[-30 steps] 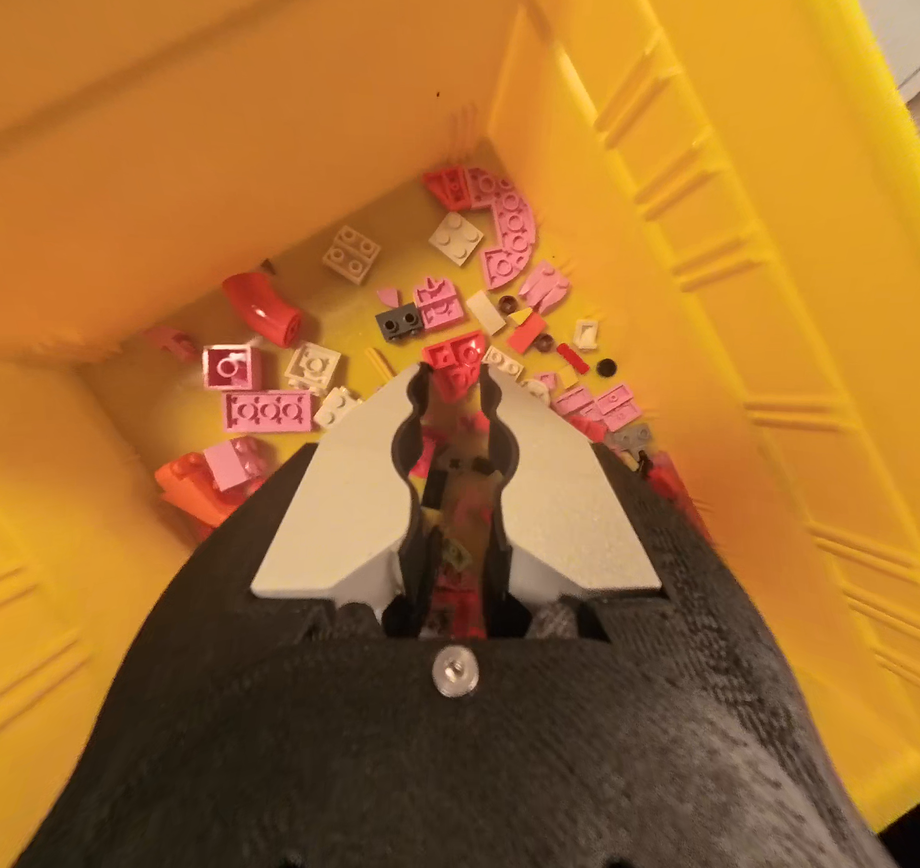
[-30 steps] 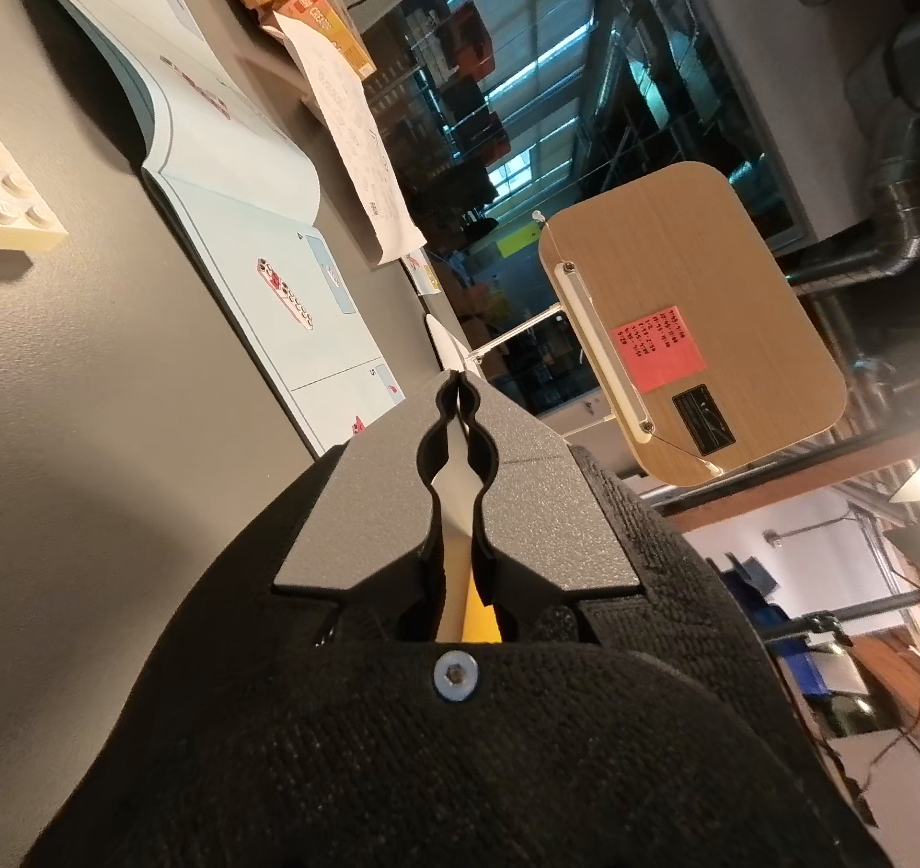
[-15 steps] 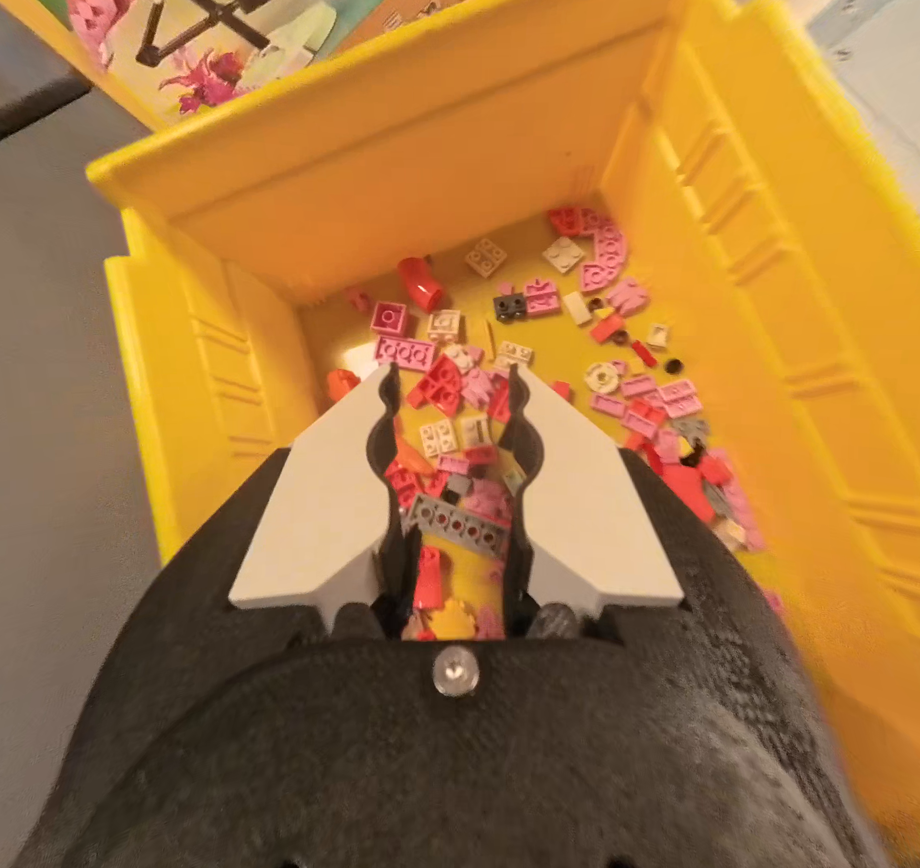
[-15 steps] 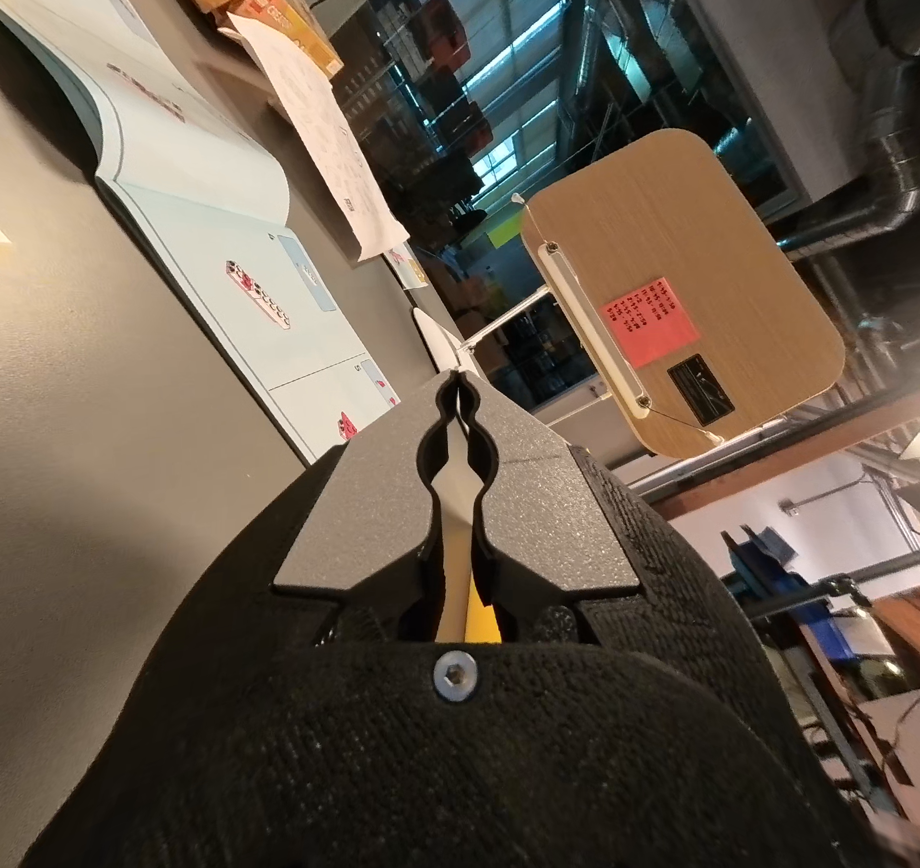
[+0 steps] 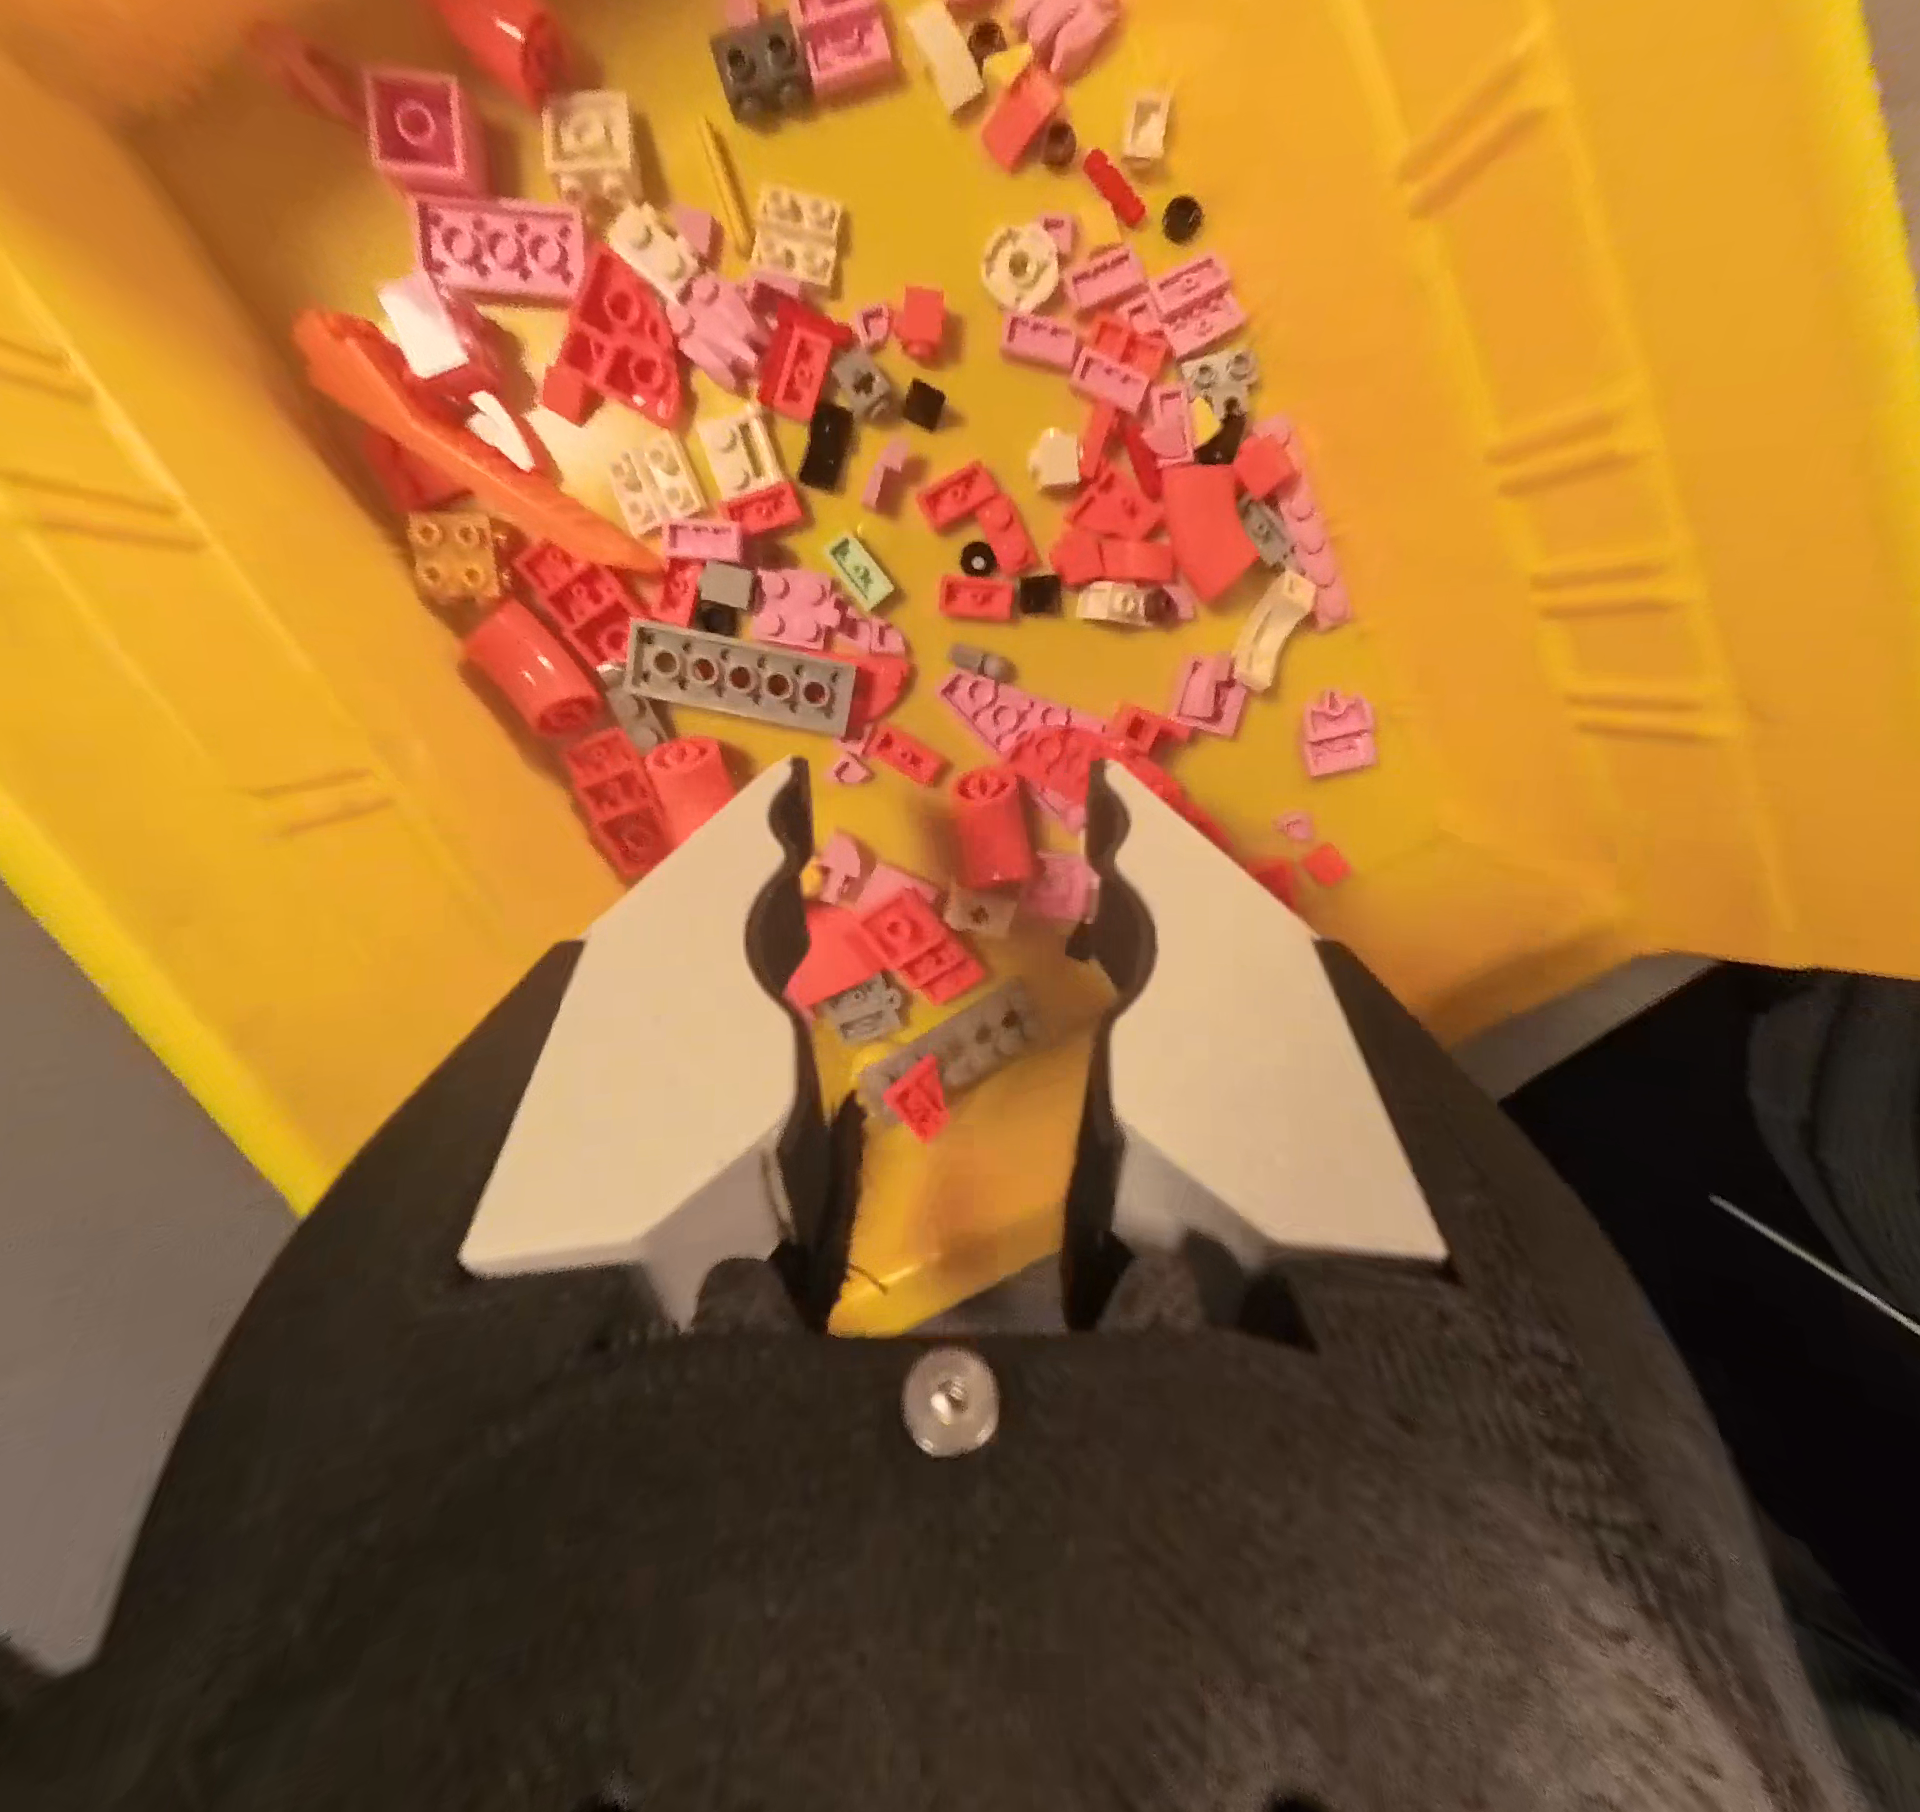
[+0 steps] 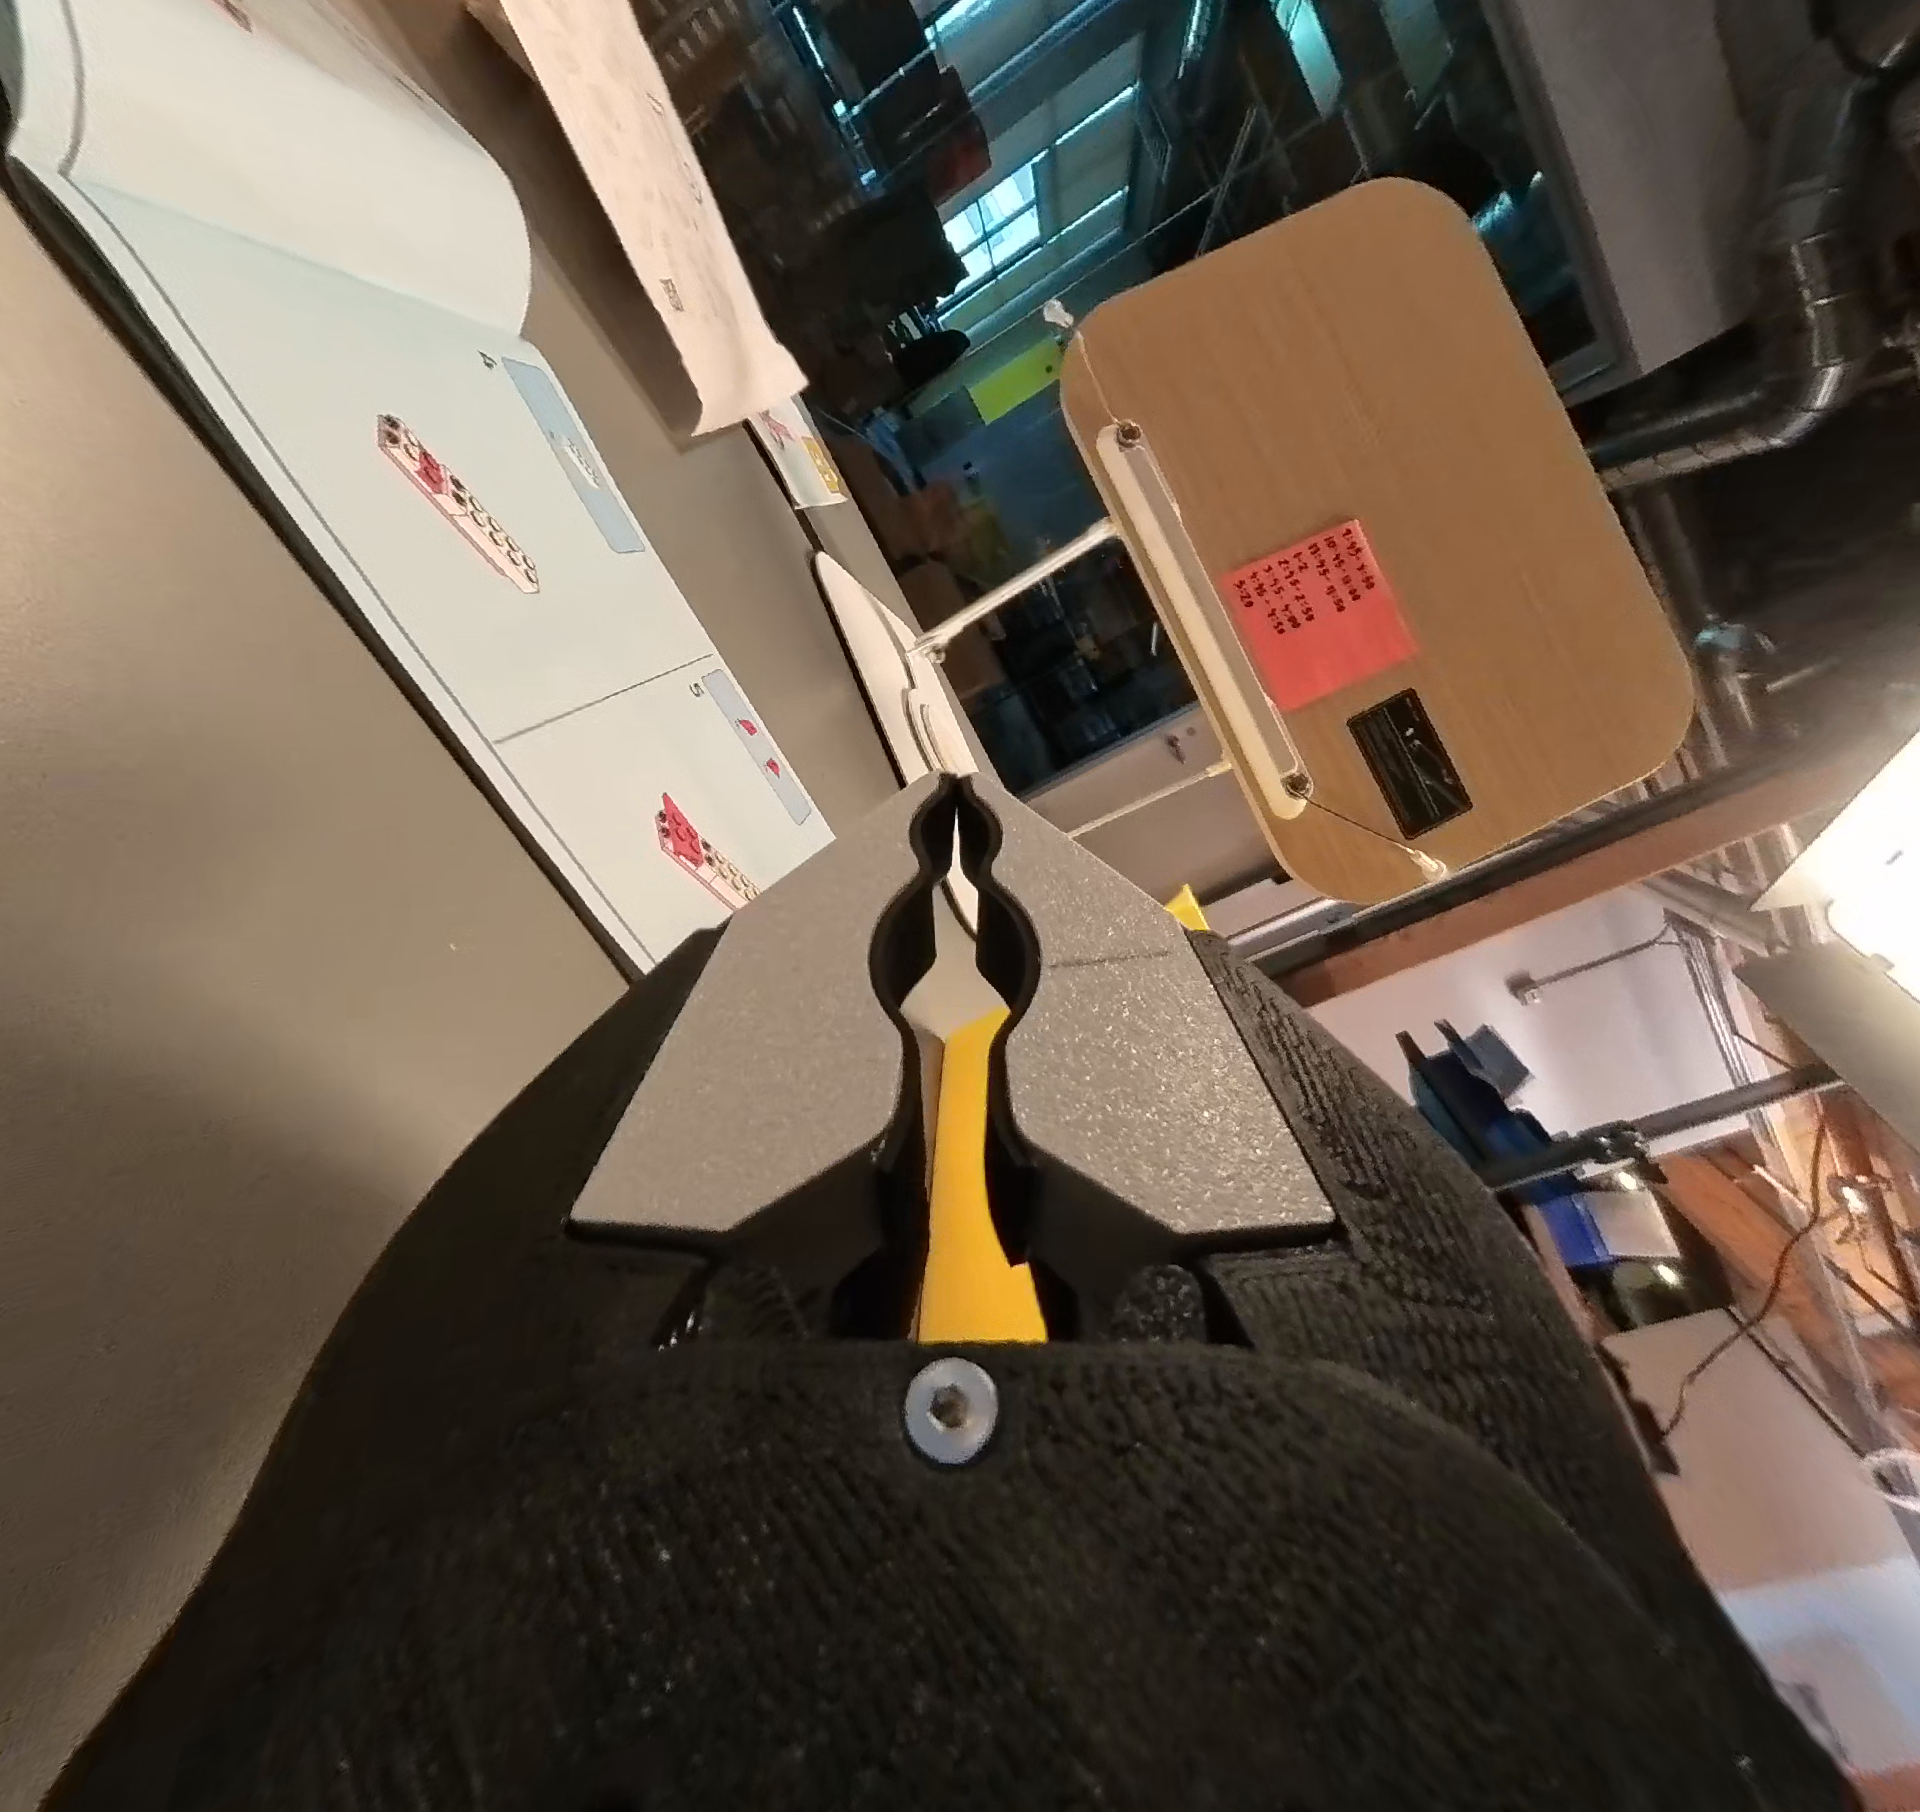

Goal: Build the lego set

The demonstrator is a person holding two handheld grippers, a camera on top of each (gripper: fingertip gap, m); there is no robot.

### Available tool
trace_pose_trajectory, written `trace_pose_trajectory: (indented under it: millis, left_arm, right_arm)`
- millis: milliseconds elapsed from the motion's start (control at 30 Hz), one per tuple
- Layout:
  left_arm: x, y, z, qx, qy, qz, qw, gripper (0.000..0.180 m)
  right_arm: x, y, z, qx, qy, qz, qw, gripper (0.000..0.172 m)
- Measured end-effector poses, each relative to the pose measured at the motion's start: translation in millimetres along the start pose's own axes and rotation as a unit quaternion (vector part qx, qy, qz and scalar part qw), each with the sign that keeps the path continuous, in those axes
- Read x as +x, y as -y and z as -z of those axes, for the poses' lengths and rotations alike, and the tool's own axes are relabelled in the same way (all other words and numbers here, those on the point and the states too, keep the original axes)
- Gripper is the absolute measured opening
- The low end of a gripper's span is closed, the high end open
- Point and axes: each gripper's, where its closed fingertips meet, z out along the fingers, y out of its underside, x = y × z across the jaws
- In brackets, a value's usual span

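My left gripper (image 5: 948,770) is open and holds nothing. It hangs over the near part of a yellow bin (image 5: 1558,412) whose floor is strewn with many small red, pink, cream, grey and black bricks. A red round brick (image 5: 992,832) lies on the bin floor between my fingertips, closer to the right fingertip (image 5: 1117,796), and no pad presses on it. A grey plate with a row of holes (image 5: 743,682) lies just beyond the left fingertip. My right gripper (image 6: 954,783) is shut with nothing between its tips, tilted above the grey table (image 6: 208,827).
An open instruction booklet (image 6: 416,474) and a loose paper sheet (image 6: 644,152) lie on the table. A wooden panel on a white stand (image 6: 1351,515) rises beyond my right gripper. A strip of the yellow bin (image 6: 971,1191) shows behind its fingers. A dark object (image 5: 1714,1191) lies right of the bin. Across from one pair of fingers to the other is roughly 50 centimeters.
My left gripper's jaws went from nearly closed to wide open. It rose out of the bin's far end, then came down over the near bricks. My right gripper stayed shut and shifted slightly.
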Motion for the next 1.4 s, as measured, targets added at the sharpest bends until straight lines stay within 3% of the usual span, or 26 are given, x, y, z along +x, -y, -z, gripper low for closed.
trace_pose_trajectory:
  millis: [100,367,633,867,1100,1233,1400]
  left_arm:
    - [10.5,-0.8,-2.7,0.01,-0.041,0.016,0.999,0.056]
    - [47.9,23.3,-0.6,0.067,-0.087,-0.032,0.993,0.057]
    - [80.7,35.7,-3.3,0.054,-0.088,-0.089,0.991,0.055]
    - [103.4,70.7,1.6,0.105,-0.105,-0.131,0.98,0.057]
    - [47.0,77.5,4.5,0.096,0.023,-0.113,0.989,0.056]
    - [39.8,68.7,-10.0,0.065,0.002,-0.111,0.992,0.051]
    - [50.5,54.5,-34.3,0.019,-0.041,-0.167,0.985,0.036]
  right_arm:
    - [-3.8,1.6,-0.5,-0.001,0.003,0.019,1.0,0.0]
    - [-16.7,6.8,-1.5,0.001,0.017,0.073,0.997,0.0]
    - [-17.1,6.4,-1.7,-0.001,0.017,0.074,0.997,0.0]
    - [-17.6,6.6,-1.4,0.0,0.019,0.073,0.997,0.0]
    - [-17.4,5.4,-1.6,-0.002,0.021,0.066,0.998,0.0]
    - [-16.9,5.1,-1.8,-0.002,0.021,0.06,0.998,0.0]
    - [-17.3,4.4,-2.2,-0.003,0.023,0.059,0.998,0.0]
